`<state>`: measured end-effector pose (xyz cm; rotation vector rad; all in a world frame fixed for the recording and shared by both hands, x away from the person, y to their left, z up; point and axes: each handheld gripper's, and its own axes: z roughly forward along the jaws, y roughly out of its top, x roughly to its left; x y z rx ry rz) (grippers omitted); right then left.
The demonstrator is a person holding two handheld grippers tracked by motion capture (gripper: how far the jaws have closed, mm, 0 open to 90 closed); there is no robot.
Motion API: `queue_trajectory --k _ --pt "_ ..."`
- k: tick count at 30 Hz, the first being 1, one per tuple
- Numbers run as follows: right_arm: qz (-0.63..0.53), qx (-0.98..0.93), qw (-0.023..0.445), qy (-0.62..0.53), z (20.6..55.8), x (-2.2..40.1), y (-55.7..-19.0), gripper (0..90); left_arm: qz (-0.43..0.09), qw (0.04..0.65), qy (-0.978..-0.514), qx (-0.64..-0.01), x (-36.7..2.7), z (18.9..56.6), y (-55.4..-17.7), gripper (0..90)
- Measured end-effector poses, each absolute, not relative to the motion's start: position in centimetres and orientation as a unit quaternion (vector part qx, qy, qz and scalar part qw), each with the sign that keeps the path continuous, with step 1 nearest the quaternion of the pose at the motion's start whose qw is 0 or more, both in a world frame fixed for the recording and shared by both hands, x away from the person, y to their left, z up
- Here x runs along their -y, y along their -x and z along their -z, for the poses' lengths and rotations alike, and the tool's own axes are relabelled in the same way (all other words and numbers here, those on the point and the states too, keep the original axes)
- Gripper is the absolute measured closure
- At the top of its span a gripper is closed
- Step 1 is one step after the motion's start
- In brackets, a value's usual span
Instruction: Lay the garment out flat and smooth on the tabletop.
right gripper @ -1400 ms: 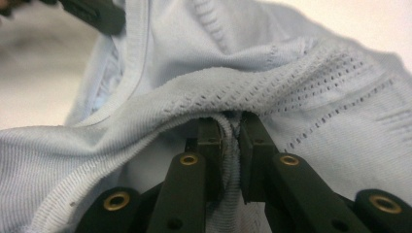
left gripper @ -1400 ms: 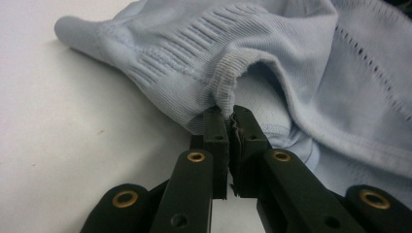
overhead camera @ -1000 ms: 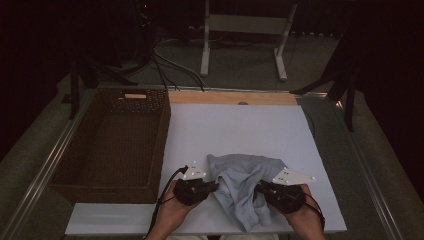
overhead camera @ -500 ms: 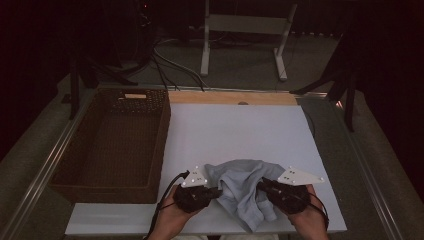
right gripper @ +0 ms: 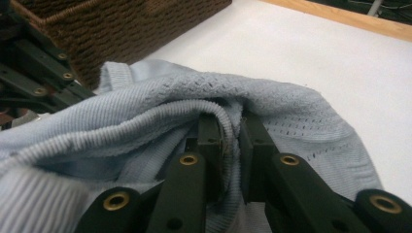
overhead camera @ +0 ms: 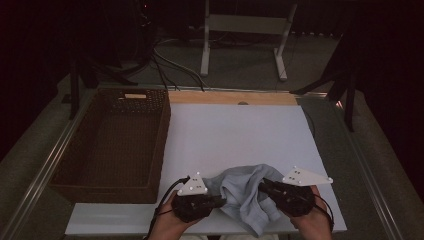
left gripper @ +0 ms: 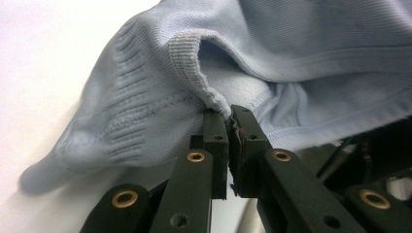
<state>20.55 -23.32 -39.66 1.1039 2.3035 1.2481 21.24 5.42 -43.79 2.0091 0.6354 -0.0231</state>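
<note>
so i've got a light blue knit garment (overhead camera: 248, 195) pinched from both sides at the near edge of the desk (overhead camera: 235, 135), right in front of me. my left gripper (overhead camera: 220, 201) has its fingers (left gripper: 216, 141) pressed together on a ribbed hem of the fabric; in the left gripper view you can see that ribbed edge (left gripper: 194, 68) curling down into the pinch, with the rest of the cloth bunched up behind it against the white surface. my right gripper (overhead camera: 264, 186) is doing the same thing on the other side, fingers (right gripper: 211, 138) clamped on a ribbed band (right gripper: 145, 121) that runs off to the left of that view, with a patch of open-knit fabric draped over the top and down the right.

from the high view the garment sits crumpled between my two hands, one bit humped up in the middle and a fold hanging toward the front edge of the desk. my left hand (overhead camera: 172, 222) and right hand (overhead camera: 312, 220) come in from the bottom, each with the grey three-cornered plate on top of the gripper.

the brown wicker basket (overhead camera: 112, 145) is off to the left of the white sheet, just beside it, and well apart from the garment. a strip of wood (overhead camera: 232, 97) runs along the far edge of the sheet.
</note>
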Motion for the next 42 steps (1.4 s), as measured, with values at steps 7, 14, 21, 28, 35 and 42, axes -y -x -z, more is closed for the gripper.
queue_trajectory --k 7,14,21,28,35,42 --pt "-0.421 -0.804 0.143 -0.395 40.1 23.5 -22.6 81.9 0.0 0.493 -0.824 -0.279 -5.4 44.1 -22.3 87.9" --pt "-0.42 -0.802 0.144 -0.399 40.7 23.5 -24.3 81.7 -0.008 0.493 -0.817 -0.299 -5.2 44.8 -23.5 87.2" --pt "-0.421 -0.797 0.14 -0.41 40.8 23.9 -26.3 81.5 -0.023 0.495 -0.814 -0.305 -5.0 44.9 -24.5 81.0" --pt "-0.42 -0.794 0.138 -0.417 41.2 24.3 -27.8 81.5 -0.054 0.503 -0.806 -0.308 -5.6 44.9 -25.0 46.1" --pt "-0.42 -0.792 0.135 -0.423 41.3 24.6 -28.6 81.4 -0.072 0.49 -0.808 -0.318 -5.6 45.7 -25.7 27.2" --pt "-0.417 -0.792 0.135 -0.425 41.4 24.7 -29.1 81.2 -0.088 0.472 -0.816 -0.321 -4.7 46.7 -27.2 23.0"
